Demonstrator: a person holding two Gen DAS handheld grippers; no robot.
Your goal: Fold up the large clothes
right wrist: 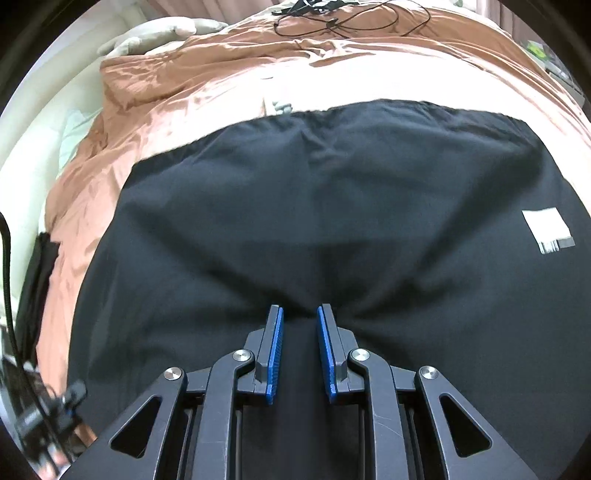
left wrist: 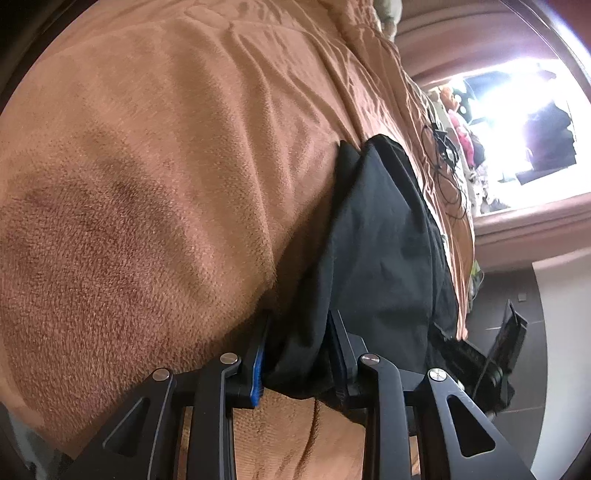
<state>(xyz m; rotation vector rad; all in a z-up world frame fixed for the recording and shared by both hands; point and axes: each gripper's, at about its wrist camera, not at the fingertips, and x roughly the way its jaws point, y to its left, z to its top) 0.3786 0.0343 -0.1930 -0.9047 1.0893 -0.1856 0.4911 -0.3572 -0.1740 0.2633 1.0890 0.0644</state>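
Item: black garment, lying on the bed; soft, light, limp, I am judging. Left tool and right tool are both pinching bunched cloth; I am favouring hems.

The large soft garment spread on the bed is plain black, with one white rectangular label that carries a row of thin dark bars along its lower edge. The plush blanket beneath it is a warm rust-brown, mottled with darker brown patches. Farther up the bed, the smoother, shinier cover is a lighter copper-orange. A tangle of thin cables on it is black. The pillows at the head are pale cream. Both grippers, left and right, are matte black with bright blue ribbed pads and silver round pivot pins.
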